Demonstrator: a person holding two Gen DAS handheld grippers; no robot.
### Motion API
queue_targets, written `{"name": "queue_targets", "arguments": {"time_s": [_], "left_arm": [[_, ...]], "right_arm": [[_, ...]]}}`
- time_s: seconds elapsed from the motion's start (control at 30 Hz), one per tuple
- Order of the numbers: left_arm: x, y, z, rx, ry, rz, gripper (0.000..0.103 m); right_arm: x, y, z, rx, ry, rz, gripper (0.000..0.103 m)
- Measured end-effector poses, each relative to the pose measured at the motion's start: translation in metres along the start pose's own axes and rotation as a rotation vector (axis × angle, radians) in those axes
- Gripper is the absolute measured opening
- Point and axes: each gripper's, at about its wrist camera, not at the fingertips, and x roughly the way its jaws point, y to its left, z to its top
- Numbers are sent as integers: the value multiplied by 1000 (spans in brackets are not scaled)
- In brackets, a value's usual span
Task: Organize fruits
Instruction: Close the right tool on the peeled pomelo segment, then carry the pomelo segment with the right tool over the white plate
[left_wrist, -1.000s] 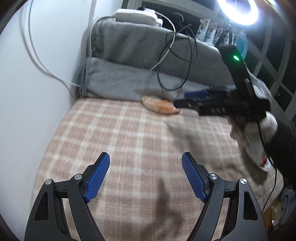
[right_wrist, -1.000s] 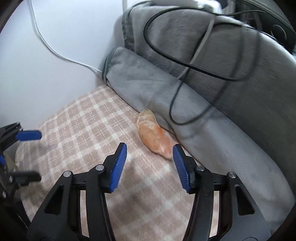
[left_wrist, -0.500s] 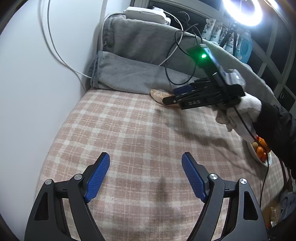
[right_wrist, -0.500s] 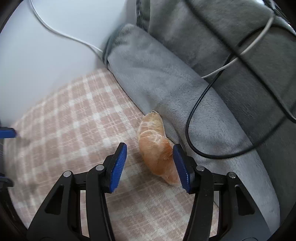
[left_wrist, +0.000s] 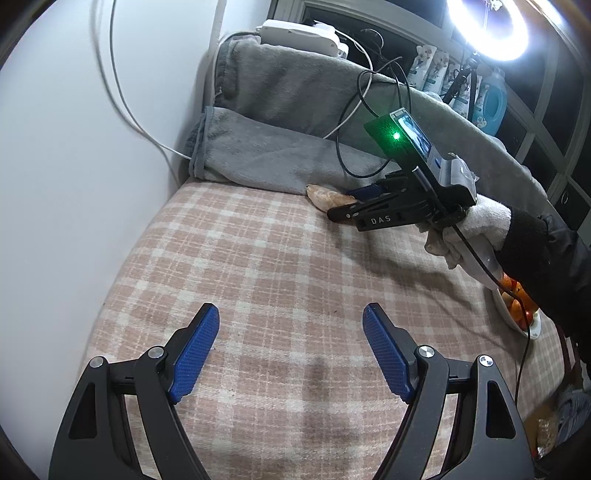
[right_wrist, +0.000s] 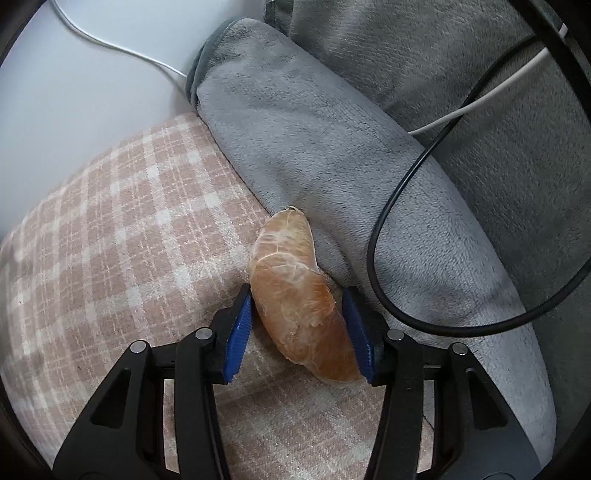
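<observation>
A peeled orange-pink citrus segment (right_wrist: 295, 302) lies on the plaid blanket (right_wrist: 122, 236), tight against a rolled grey blanket (right_wrist: 332, 155). My right gripper (right_wrist: 295, 291) points down over it with one blue pad on each side. Its jaws are closing and the pads sit right at the segment's flanks, with no clear squeeze showing. In the left wrist view the same segment (left_wrist: 327, 195) pokes out past the right gripper (left_wrist: 343, 205), held by a white-gloved hand (left_wrist: 476, 221). My left gripper (left_wrist: 290, 312) hovers open over bare plaid, holding nothing.
A white plate (left_wrist: 511, 321) with orange fruit sits at the right edge, partly behind a dark sleeve (left_wrist: 546, 266). Black cable (right_wrist: 384, 221) and white cable (right_wrist: 480, 103) loop over the grey blankets. A white wall (left_wrist: 74, 147) bounds the left side. A ring light (left_wrist: 487, 26) glares top right.
The right gripper has come down and forward onto the segment, which now lies between its pads, and its jaws have narrowed. The left gripper has stayed put.
</observation>
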Motion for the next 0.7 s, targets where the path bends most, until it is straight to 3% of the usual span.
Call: {"name": "queue_targets", "arguments": {"time_s": [0.3, 0.7], "left_arm": [[-1, -4, 2, 7, -7, -3, 80], [-5, -21, 3, 35, -25, -19, 80]], "right_arm": [[-18, 13, -12, 19, -24, 3, 47], [-73, 39, -31, 27, -100, 22, 45]]}}
